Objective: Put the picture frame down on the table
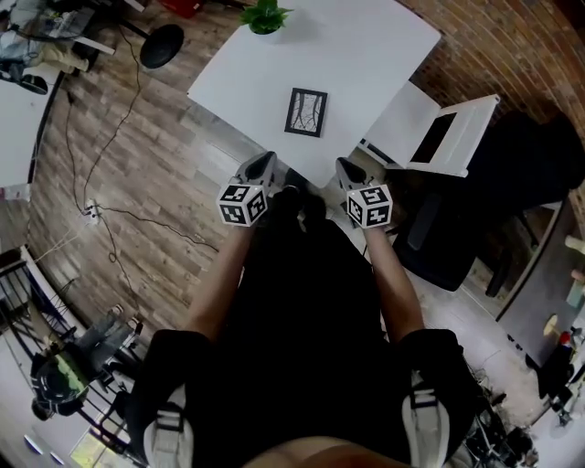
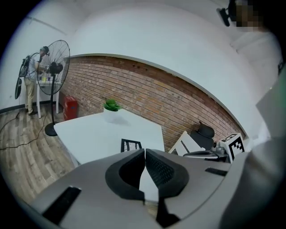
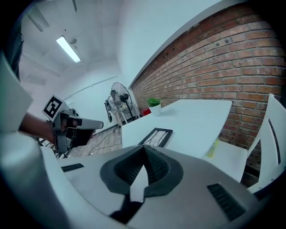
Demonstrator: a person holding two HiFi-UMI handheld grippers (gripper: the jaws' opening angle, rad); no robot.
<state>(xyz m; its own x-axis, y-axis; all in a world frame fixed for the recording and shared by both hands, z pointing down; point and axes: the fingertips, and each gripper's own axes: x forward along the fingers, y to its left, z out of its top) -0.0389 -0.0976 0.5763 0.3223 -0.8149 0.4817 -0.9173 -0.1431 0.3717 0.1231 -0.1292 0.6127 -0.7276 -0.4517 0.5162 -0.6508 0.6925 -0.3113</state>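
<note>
Frame [image 1: 306, 111] lies flat near the middle of the white table [image 1: 366, 55], dark border up, with nothing touching it. In the head view a plant [image 1: 265, 15] stands at the table's far edge, well apart from the frame. The left gripper [image 1: 264, 162] and right gripper [image 1: 345, 170] are held side by side over the table's near edge, both short of the frame and both pointing toward it. A white chair [image 1: 439, 137] stands just beside the table on the right, and a fan's round base [image 1: 162, 44] sits on the wood floor [image 1: 137, 210] to the left.

In the left gripper view the jaws are pressed together at their tips, with nothing between them. Beyond them the frame lies on the table, with the plant farther back near a brick wall [image 2: 156, 98]. The fan stands at the left, and the right gripper shows at the right edge.

In the right gripper view the jaws likewise meet, empty. The frame lies flat on the table just past them. The plant stands at the far end, the left gripper shows in a hand at the left, and the chair is at the right.
</note>
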